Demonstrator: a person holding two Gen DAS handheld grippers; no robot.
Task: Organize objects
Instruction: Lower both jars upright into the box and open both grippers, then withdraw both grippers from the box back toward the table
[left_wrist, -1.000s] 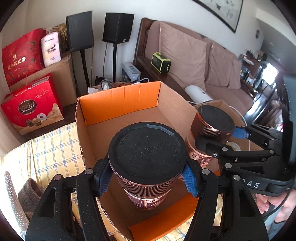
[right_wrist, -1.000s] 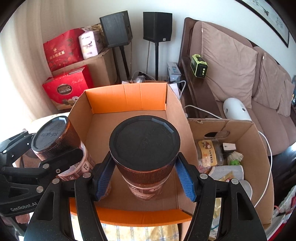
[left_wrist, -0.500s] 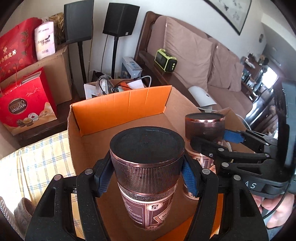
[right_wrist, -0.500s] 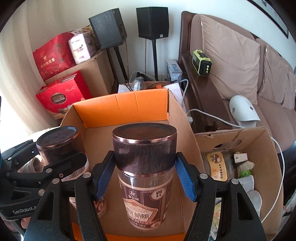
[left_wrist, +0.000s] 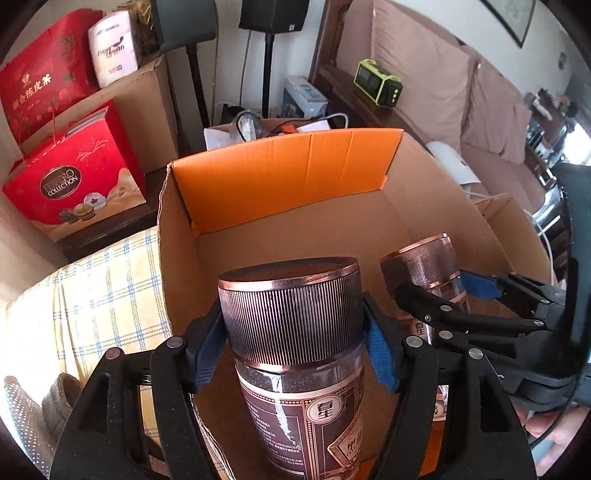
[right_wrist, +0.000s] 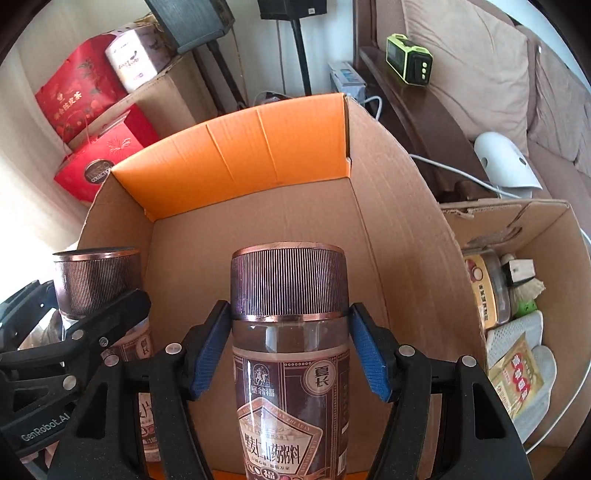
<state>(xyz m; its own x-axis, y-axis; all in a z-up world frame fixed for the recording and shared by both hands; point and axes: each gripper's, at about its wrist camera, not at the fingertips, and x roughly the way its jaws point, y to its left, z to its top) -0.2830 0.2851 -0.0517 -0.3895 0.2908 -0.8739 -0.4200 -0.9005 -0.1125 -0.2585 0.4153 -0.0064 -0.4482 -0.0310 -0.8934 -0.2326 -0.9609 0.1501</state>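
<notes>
Gripping a brown-labelled jar in each hand, I hold both upright inside the open cardboard box (left_wrist: 280, 173), side by side and apart. My left gripper (left_wrist: 291, 347) clamps the ribbed copper lid of the left jar (left_wrist: 291, 302). Its jaws have just been opening a little, yet the blue pads (left_wrist: 205, 350) touch the lid on both sides, with the jar between them. My right gripper (right_wrist: 290, 332) is closed on the right jar (right_wrist: 288, 288), its pads at the lid's lower rim. Whether either jar's base touches the box floor I cannot tell; the bottoms are hidden.

The box sits on a surface covered by a yellow checked cloth (left_wrist: 103, 280), which shows past the box's left wall. Ahead of the jars the bare box floor runs to the far wall, where an orange flap stands up. The side walls rise close on either side.

Just beside the right wall is a second cardboard box (right_wrist: 517, 221) holding packets and a jar. Beyond are a brown sofa (right_wrist: 461, 74), speaker stands and red gift boxes (left_wrist: 74, 177).
</notes>
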